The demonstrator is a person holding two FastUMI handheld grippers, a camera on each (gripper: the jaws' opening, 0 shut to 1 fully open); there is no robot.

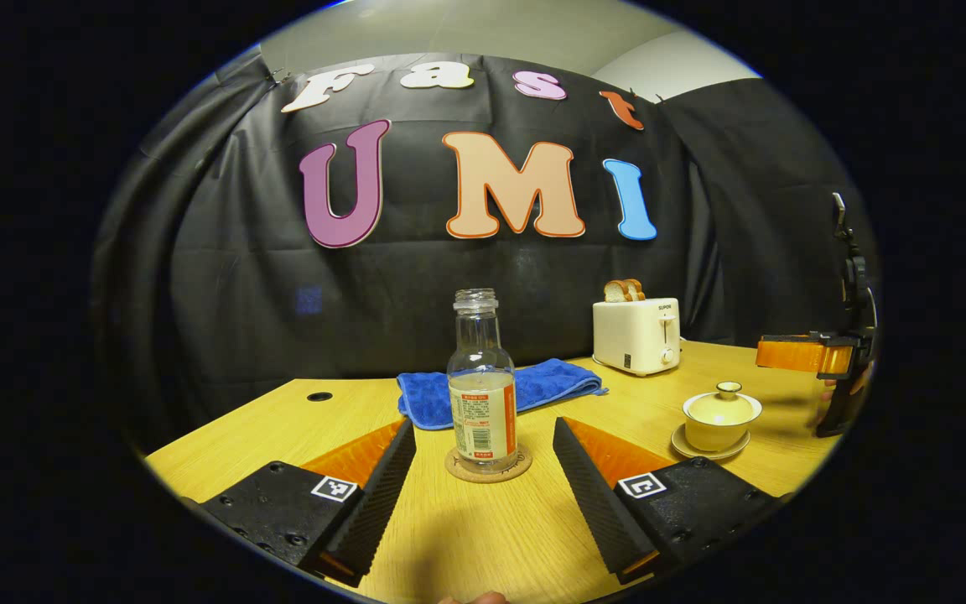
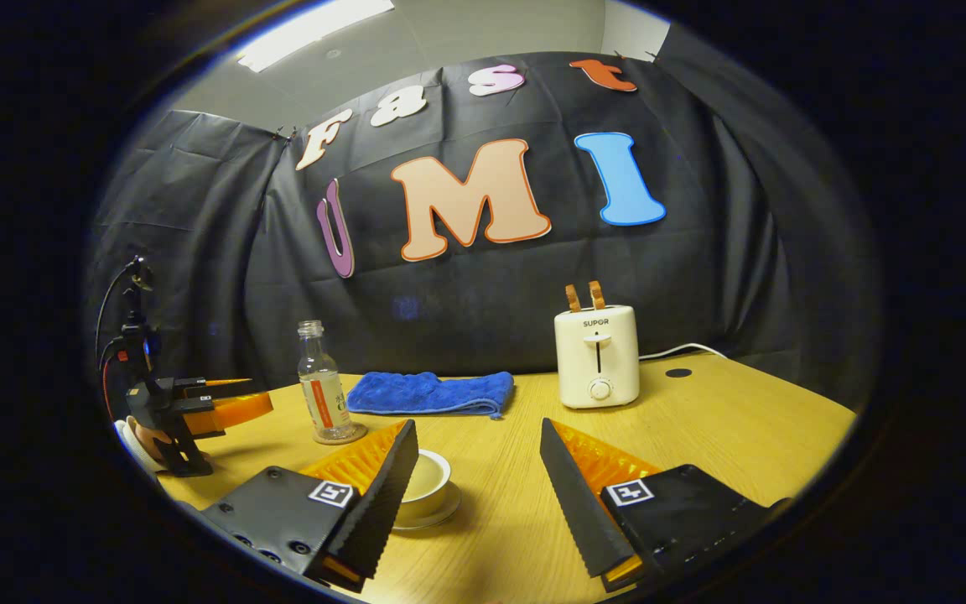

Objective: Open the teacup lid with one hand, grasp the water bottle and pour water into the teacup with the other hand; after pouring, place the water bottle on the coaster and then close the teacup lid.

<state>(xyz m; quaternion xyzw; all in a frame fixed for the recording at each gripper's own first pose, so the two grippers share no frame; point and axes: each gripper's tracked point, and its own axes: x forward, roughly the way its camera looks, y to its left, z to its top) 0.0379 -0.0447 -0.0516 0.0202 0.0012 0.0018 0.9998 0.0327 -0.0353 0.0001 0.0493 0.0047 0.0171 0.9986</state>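
A clear uncapped water bottle (image 1: 481,394) with an orange and white label stands upright on a round cork coaster (image 1: 456,470). My left gripper (image 1: 483,422) is open, its fingers on either side of the bottle with a gap on each side. To the right a pale yellow teacup (image 1: 716,426) sits on its saucer (image 1: 705,453) with the lid (image 1: 723,406) on. In the right gripper view my right gripper (image 2: 476,424) is open just above the table, and the teacup (image 2: 433,480) is partly hidden behind its left finger. The bottle (image 2: 322,386) stands farther left.
A folded blue towel (image 1: 533,382) lies behind the bottle. A white toaster (image 1: 636,334) with bread in it stands at the back right of the wooden table (image 1: 491,537). The right gripper (image 1: 810,352) hovers beyond the teacup; the left gripper (image 2: 227,407) shows at the left edge.
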